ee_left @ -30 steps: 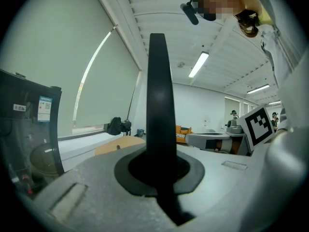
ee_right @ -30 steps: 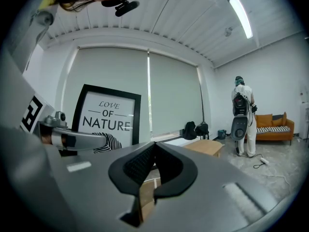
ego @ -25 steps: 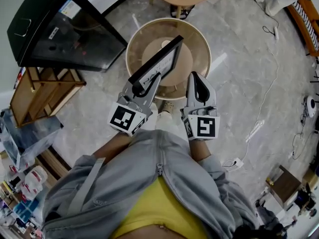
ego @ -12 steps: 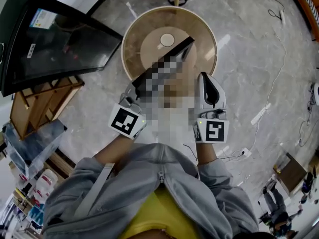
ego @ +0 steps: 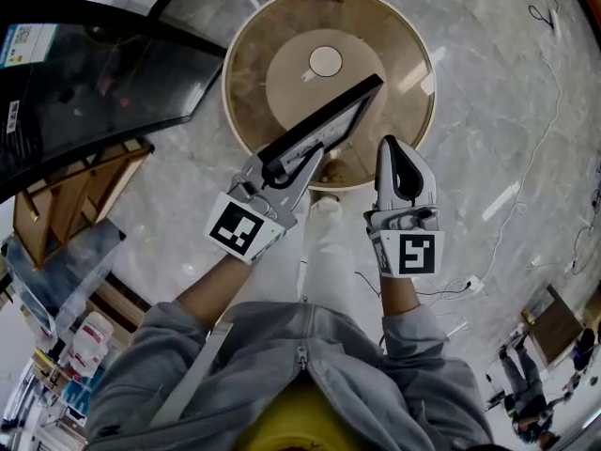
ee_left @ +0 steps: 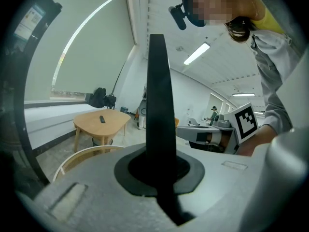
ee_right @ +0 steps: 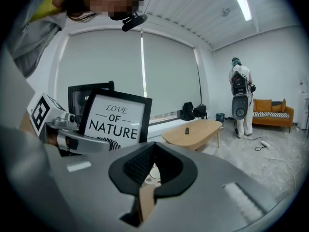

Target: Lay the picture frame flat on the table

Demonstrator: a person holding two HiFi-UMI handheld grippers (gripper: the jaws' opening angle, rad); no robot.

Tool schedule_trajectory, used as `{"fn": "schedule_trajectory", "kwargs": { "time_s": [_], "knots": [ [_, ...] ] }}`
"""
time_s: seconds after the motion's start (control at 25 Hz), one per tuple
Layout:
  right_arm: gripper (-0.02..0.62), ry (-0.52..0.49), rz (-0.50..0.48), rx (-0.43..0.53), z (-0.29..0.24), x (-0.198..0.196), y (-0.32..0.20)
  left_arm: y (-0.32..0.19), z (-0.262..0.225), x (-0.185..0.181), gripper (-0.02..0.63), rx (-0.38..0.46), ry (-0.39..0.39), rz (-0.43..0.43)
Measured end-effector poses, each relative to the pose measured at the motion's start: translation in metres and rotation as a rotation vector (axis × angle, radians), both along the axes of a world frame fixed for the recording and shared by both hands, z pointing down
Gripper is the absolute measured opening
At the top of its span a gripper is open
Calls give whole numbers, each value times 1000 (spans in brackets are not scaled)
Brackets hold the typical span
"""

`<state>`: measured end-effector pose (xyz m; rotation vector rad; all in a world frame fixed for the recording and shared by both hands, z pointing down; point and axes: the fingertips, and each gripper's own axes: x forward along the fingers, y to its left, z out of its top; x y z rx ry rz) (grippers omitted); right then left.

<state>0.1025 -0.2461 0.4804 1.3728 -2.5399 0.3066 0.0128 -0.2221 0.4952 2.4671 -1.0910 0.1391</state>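
A black picture frame (ego: 324,125) with a "Love of Nature" print (ee_right: 116,117) stands tilted on edge over the round wooden table (ego: 246,36). My left gripper (ego: 299,163) is shut on the frame's near lower edge; in the left gripper view the frame shows edge-on as a dark bar (ee_left: 158,91) rising from between the jaws. My right gripper (ego: 395,150) is shut with nothing in it, just right of the frame and apart from it, above the table's near rim. Whether the frame touches the tabletop I cannot tell.
A small white disc (ego: 325,60) lies at the table's centre. A black glass cabinet (ego: 84,73) and a wooden shelf (ego: 75,195) stand at the left. A cable and power strip (ego: 470,285) lie on the floor. Farther off are a low wooden table (ee_right: 193,129) and a standing person (ee_right: 240,95).
Both grippers have come down toward the round table, the left one carrying the frame with it. The frame's top edge now reaches farther across the tabletop.
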Motion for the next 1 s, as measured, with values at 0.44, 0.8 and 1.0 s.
{"fn": "schedule_trajectory", "kwargs": {
  "time_s": [0.44, 0.8, 1.0],
  "knots": [
    [2, -20, -71, -66, 93, -4, 9, 16, 99, 4, 9, -97, 13, 18],
    [56, -41, -138, -240, 151, -12, 27, 30, 150, 11, 9, -181, 54, 89],
    [131, -58, -191, -345, 180, -18, 39, 37, 156, 14, 9, -214, 138, 157]
  ]
}}
